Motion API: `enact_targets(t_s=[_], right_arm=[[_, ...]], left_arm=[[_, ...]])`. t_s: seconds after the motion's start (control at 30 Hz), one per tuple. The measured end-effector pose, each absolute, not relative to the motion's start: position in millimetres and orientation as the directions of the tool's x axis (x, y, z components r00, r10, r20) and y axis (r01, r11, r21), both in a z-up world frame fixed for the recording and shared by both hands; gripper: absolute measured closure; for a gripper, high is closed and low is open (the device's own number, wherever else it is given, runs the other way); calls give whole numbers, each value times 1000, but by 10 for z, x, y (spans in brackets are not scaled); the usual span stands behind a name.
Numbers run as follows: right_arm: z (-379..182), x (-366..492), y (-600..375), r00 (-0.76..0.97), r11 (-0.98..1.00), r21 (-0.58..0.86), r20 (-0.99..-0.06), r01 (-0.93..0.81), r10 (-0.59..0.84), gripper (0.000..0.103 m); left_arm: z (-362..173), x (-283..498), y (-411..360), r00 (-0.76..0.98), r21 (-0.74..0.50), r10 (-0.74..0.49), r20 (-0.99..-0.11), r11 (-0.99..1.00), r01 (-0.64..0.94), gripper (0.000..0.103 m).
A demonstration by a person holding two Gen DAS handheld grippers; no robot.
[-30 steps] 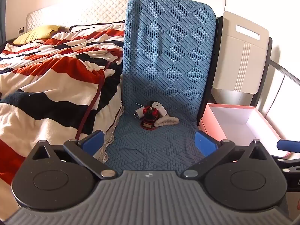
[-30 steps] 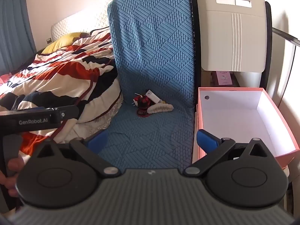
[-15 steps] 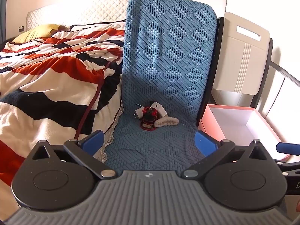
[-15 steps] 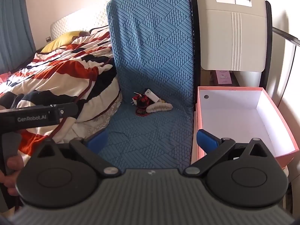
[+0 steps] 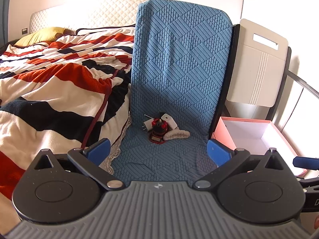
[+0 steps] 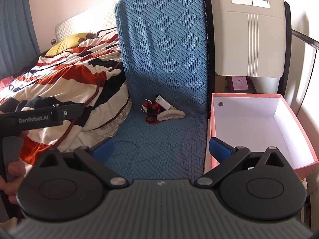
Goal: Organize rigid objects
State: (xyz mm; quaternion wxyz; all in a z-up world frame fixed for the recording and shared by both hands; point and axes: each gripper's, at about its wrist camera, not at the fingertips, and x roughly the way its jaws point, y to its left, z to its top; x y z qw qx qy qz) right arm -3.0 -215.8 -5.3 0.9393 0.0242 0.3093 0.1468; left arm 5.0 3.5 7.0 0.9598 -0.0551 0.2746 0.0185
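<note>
Both the left tongs (image 5: pixel 158 149) and right tongs (image 6: pixel 161 148) gape wide and empty, and since the figurine (image 5: pixel 158 131), charger (image 5: pixel 169 119) and fluffy clip (image 5: pixel 176 134) huddle touching on the blue chair seat (image 5: pixel 159 159), 1 careless grab risks dragging neighbours instead of reaching the pink box (image 6: pixel 259 119).

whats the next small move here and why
Probably ease the right hand-held gripper forward toward the small pile: the figurine, white charger and fuzzy clip. Both grippers are open and holding nothing, and the pink box beside the blue seat looks empty.
</note>
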Motion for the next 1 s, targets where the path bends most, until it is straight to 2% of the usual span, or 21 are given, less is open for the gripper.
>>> enact_targets(t_s=[0.67,1.0], right_arm=[[1,-73,-2159,754,950,164,-580,-265,310,0],[-1,-54,-2172,753,959,159,-594,-237,284,0]], left_arm=[[42,98,-13,834,-134,-39,-550,990,-43,0],[41,82,-27,827,-92,-4,-562,994,-58,0]])
